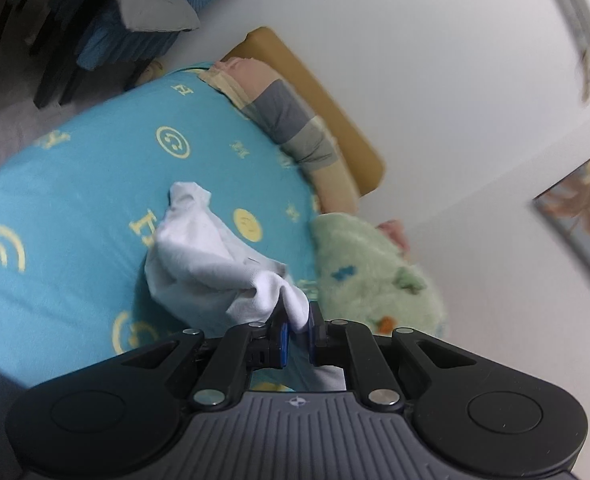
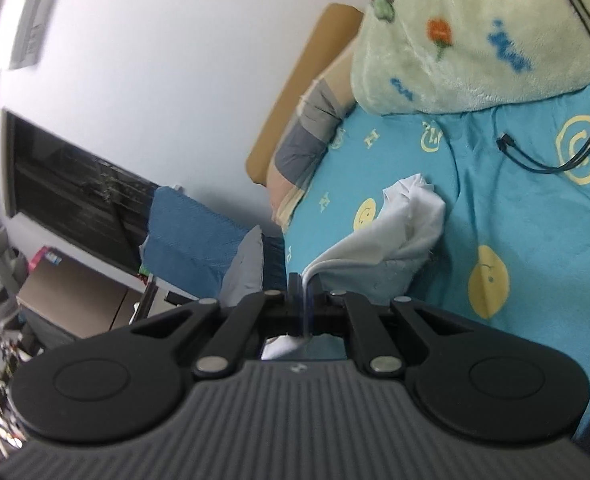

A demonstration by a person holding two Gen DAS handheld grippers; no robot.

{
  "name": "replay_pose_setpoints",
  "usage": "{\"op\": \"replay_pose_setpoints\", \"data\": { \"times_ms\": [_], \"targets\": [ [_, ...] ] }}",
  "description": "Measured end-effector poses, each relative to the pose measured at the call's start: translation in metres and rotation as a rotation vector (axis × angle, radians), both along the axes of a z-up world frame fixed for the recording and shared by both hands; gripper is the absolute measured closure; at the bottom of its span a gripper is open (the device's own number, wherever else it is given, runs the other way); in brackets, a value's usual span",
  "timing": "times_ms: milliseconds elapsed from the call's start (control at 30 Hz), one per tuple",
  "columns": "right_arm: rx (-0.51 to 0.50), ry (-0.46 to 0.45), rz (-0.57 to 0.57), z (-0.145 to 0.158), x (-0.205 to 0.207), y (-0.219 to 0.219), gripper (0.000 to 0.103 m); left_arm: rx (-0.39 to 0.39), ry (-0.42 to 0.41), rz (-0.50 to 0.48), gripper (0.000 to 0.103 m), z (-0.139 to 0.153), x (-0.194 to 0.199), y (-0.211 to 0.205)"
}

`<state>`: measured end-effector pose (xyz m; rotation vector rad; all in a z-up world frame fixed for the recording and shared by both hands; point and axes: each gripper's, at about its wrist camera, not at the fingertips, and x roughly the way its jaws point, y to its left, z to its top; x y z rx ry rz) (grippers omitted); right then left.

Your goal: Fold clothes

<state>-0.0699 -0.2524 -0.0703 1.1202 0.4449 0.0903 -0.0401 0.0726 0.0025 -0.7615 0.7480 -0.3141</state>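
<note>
Grippers lift a white garment (image 1: 211,256) above the bed (image 1: 75,200). Left gripper (image 1: 297,320) pinches a bunched fold; right gripper (image 2: 301,286) clamps its thin edge tight.

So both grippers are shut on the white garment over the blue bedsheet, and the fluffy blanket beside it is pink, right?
Not quite: the fluffy blanket is pale green, as the right wrist view shows. The rest holds: the left gripper and right gripper are shut on the white garment over the blue bedsheet.

A bed with a turquoise sheet (image 1: 75,200) carries a white garment (image 1: 199,256), with a fluffy green blanket (image 1: 367,276) bunched just beside the garment.
</note>
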Motion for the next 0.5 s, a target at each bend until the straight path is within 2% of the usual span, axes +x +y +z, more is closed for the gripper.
{"op": "replay_pose_setpoints", "data": {
  "times_ms": [167,267,400,500],
  "targets": [
    [0.008,0.092,-0.008,0.013,0.067,-0.010,0.097,0.030,0.045,0.026,0.093,0.011,0.079,-0.016],
    [-0.010,0.145,-0.042,0.006,0.119,-0.015,0.096,0.069,0.068,0.013,0.092,0.002,0.134,-0.025],
    [-0.033,0.213,-0.058,-0.021,0.180,-0.023,0.096,0.120,0.088,-0.003,0.091,-0.028,0.190,-0.031],
    [-0.069,0.237,-0.057,-0.048,0.209,-0.031,0.096,0.115,0.091,-0.009,0.091,-0.057,0.218,-0.026]
  ]
}}
